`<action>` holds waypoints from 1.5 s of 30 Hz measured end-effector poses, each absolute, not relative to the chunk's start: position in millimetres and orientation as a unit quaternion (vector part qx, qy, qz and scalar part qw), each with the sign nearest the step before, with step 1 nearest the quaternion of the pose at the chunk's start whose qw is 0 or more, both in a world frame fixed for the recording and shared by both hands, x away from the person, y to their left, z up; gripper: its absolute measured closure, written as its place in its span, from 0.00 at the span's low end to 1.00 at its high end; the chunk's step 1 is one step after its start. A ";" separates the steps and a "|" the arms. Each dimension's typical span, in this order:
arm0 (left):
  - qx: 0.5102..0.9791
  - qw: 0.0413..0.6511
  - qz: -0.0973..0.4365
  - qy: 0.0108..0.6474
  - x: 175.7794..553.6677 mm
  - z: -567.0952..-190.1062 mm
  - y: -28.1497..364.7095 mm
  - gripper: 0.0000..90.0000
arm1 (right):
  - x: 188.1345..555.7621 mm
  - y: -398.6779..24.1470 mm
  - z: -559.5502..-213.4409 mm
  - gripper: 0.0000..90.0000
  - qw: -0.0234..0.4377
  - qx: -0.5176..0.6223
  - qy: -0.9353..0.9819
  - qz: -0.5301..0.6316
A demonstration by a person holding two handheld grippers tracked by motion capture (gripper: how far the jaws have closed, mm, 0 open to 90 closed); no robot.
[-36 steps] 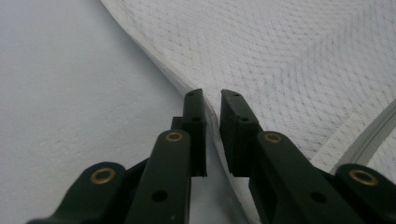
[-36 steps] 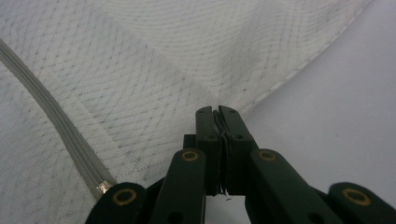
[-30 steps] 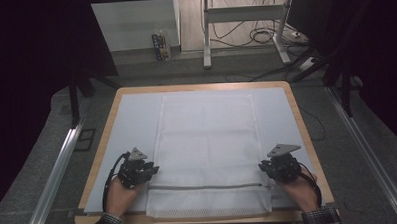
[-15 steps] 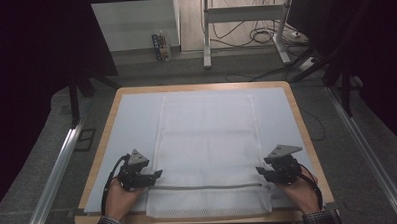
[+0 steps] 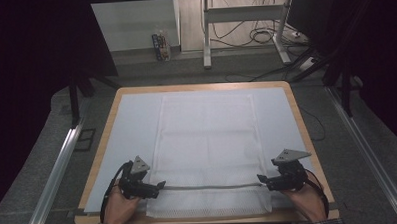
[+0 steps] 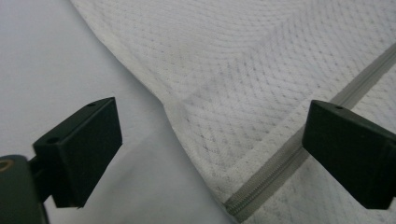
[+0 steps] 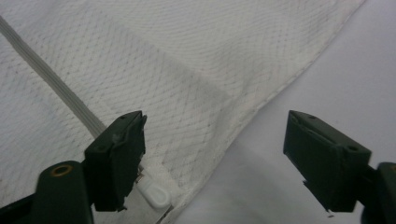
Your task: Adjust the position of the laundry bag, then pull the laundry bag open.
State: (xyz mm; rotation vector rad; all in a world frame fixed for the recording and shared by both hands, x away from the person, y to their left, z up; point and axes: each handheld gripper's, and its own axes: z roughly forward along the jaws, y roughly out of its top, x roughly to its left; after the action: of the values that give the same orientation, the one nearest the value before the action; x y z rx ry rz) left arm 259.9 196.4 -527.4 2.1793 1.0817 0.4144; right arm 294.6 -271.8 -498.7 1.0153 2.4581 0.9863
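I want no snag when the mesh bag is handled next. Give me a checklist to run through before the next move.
1. Left gripper open, nothing pinched: ok; jaws have just been opening.
2. Right gripper open, nothing pinched: ok; also just opening.
3. Mesh bag flat on the table: ok.
4. Zipper closed along its length: ok, it looks shut.
5. Zipper pull clear of the right jaws: cannot tell, it sits tight beside one jaw.
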 end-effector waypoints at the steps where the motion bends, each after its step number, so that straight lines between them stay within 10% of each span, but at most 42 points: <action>1: 0.833 0.330 0.158 0.414 259.9 -527.4 196.4 0.04 | 293.6 -272.1 -499.0 0.19 0.150 0.354 0.857 0.343; 32: 0.833 0.329 0.166 0.412 249.2 -533.7 200.2 0.00 | 270.9 -265.4 -507.6 0.00 0.125 0.330 0.876 0.328; 45: 0.839 0.324 0.154 0.409 250.4 -535.7 198.5 0.00 | 270.0 -267.2 -518.6 0.12 0.118 0.349 0.883 0.291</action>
State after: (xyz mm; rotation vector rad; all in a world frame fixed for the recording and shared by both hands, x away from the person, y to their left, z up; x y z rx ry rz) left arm 250.4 198.5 -535.7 2.2023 1.0722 0.4052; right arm 270.0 -267.2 -518.6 1.0209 2.5833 0.8514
